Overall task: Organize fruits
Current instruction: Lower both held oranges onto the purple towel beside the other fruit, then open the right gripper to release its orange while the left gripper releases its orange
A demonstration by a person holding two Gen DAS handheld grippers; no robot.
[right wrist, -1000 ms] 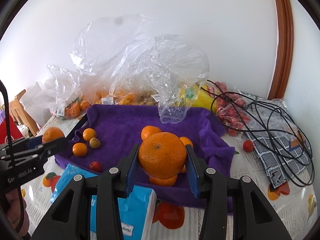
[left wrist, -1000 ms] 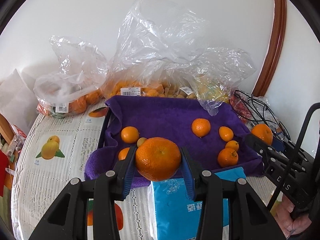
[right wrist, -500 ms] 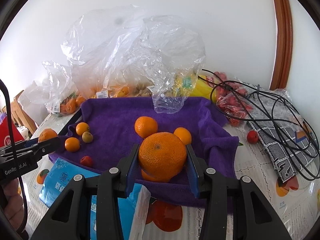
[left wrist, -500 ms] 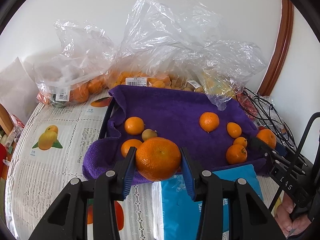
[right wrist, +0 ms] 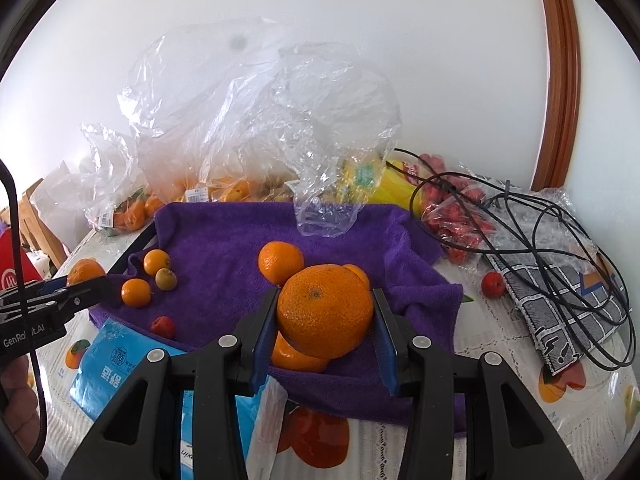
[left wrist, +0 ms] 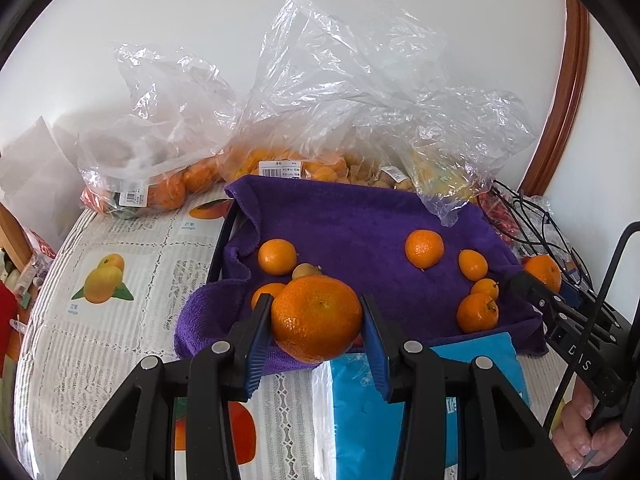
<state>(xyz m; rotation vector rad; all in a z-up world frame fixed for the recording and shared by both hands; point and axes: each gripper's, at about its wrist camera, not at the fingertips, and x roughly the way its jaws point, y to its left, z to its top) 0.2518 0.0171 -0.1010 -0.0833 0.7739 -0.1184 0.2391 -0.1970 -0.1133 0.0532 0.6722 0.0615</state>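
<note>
My left gripper [left wrist: 316,304] is shut on a large orange [left wrist: 316,320], held just above the near left edge of the purple towel [left wrist: 360,220]. My right gripper [right wrist: 325,296] is shut on a second large orange [right wrist: 325,314] over the towel's [right wrist: 224,240] near right part. Several small oranges lie on the towel, such as one [left wrist: 277,256] on the left and one [left wrist: 424,248] further right. A small greenish fruit [right wrist: 165,279] and a small red fruit [right wrist: 163,325] lie there too. Each gripper shows at the edge of the other's view.
Clear plastic bags of fruit [left wrist: 304,120] stand behind the towel against the wall. A blue tissue pack [left wrist: 392,400] lies in front of the towel. On the right are black cables [right wrist: 520,240], a bag of red fruit [right wrist: 452,220] and a checked pouch [right wrist: 560,312].
Both views have shifted slightly forward, so the towel and bags look a little nearer. Each gripper still holds its orange and the jaws have not moved.
</note>
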